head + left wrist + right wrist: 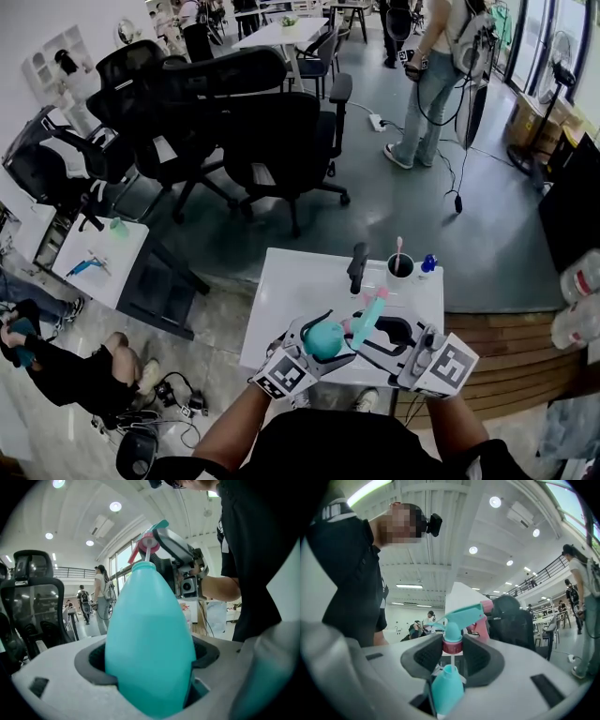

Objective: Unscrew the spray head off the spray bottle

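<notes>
Spray head (461,616), collar (452,645) pinched in right hand-held gripper (452,652), at 12 o'clock above spray bottle (150,639) clamped steady in left hand-held gripper (150,672), freeing tube (451,660).

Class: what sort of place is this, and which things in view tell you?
Probably an open-plan office or workshop: black swivel chairs, white tables, and a mezzanine railing under ceiling spotlights.
</notes>
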`<state>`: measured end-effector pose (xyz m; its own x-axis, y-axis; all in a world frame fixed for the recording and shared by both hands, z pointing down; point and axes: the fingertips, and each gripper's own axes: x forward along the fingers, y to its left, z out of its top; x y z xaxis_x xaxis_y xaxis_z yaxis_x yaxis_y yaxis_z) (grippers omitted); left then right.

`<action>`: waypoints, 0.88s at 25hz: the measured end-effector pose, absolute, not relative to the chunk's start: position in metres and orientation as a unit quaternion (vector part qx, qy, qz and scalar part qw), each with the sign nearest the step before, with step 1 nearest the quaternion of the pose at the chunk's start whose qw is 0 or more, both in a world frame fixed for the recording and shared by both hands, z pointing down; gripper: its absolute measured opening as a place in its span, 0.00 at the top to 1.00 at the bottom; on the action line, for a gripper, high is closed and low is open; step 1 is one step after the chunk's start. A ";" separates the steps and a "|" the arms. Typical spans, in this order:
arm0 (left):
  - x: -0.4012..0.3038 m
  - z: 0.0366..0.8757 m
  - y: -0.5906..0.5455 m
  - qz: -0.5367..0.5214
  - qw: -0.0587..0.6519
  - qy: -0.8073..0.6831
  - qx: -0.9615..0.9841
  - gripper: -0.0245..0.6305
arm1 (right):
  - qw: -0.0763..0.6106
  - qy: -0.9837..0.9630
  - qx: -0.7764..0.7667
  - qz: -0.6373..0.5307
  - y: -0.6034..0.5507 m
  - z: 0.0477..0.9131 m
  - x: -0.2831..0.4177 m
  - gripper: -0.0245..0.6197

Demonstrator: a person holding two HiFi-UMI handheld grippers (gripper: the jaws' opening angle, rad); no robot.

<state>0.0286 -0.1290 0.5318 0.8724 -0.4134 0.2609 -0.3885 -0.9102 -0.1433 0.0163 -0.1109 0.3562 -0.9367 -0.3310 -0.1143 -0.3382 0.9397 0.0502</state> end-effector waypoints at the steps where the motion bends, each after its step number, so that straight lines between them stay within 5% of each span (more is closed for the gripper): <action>1: 0.028 0.536 -0.132 -0.146 0.038 0.212 -0.966 0.28 | 0.057 0.982 -0.176 0.038 -0.111 0.352 0.019 0.75; 22: -0.015 0.586 -0.166 -0.179 -0.028 0.337 -0.924 0.28 | 0.015 0.960 -0.277 0.048 -0.126 0.359 0.066 0.75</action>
<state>-0.0151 -0.1665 0.5857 0.7094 -0.6123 0.3491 -0.6321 -0.7718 -0.0692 0.0658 -0.1261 0.3595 -0.8464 -0.5298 -0.0550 -0.5326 0.8422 0.0840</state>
